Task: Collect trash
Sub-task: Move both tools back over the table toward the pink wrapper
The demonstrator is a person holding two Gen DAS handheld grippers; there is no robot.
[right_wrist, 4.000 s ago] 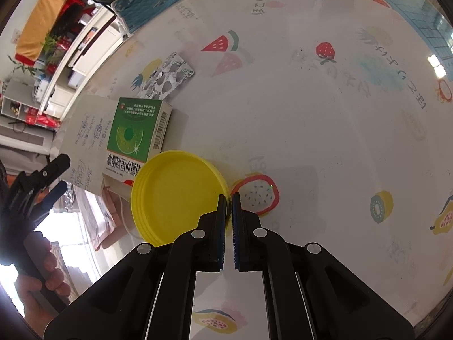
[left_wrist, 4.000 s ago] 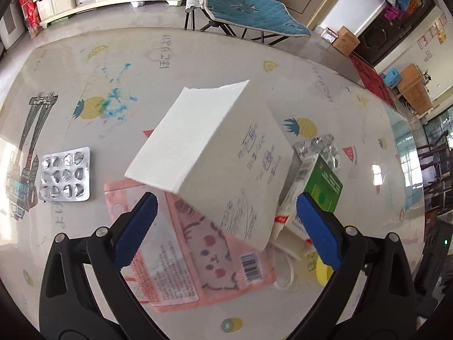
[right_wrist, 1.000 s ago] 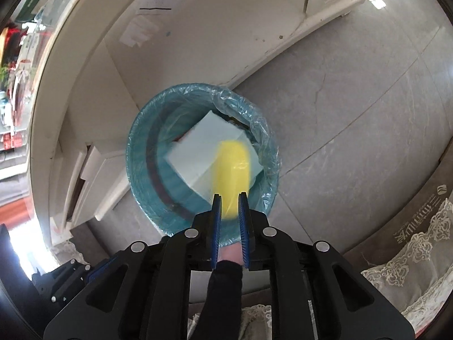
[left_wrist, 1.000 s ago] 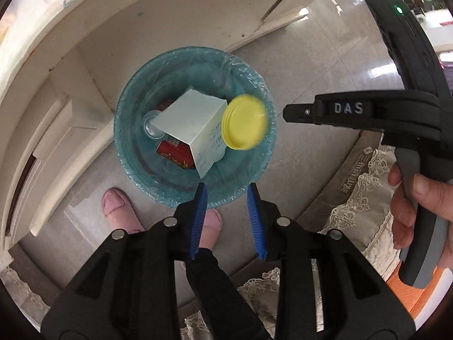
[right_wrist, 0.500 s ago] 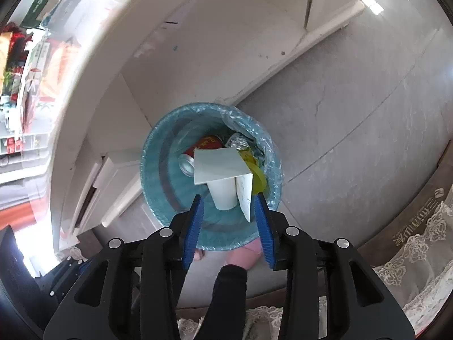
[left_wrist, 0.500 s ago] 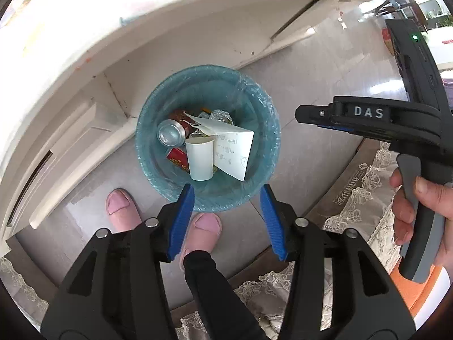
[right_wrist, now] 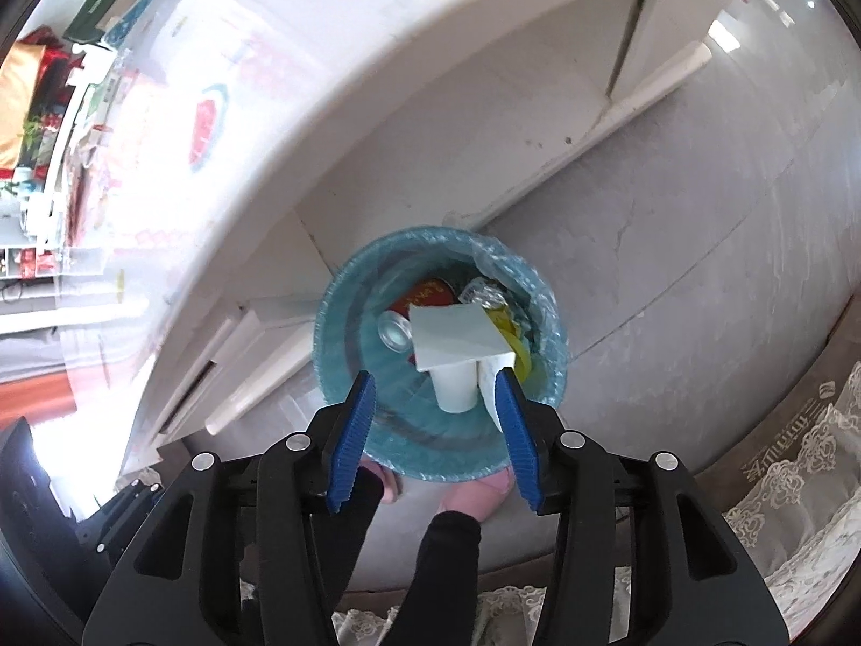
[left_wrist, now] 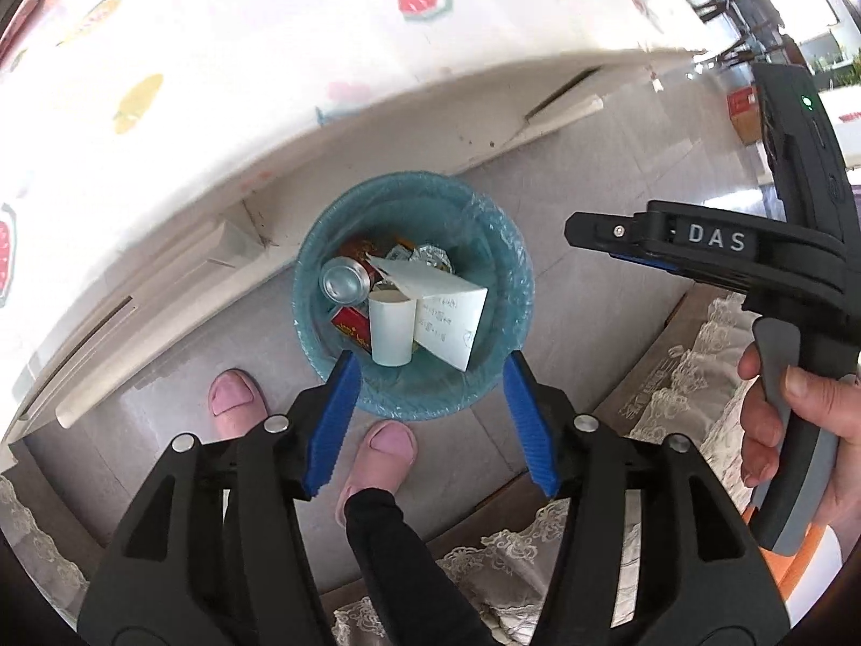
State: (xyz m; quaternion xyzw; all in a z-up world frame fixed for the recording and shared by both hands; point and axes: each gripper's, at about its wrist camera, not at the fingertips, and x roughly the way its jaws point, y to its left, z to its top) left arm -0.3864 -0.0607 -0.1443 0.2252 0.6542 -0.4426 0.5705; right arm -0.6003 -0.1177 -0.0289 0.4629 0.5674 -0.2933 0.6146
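Both my tongs hang apart and empty over the bin, with the trash lying inside it.

My left tongs (left_wrist: 428,420) and my right tongs (right_wrist: 435,439) each have their blue fingers spread wide with nothing between them, pointing down at the blue-lined bin (left_wrist: 500,269) that stands on the grey floor (right_wrist: 699,226) just beside the white table edge (left_wrist: 215,172). In the bin I see a white paper box (left_wrist: 449,304) on top, a white paper cup (left_wrist: 393,331) lying against it, a drink can (left_wrist: 341,280), a red packet (left_wrist: 352,325), some crumpled foil (left_wrist: 430,257), and a bit of a yellow lid (right_wrist: 519,347) showing under the box. My pink slippers (left_wrist: 385,449) stand right at the bin's near side.
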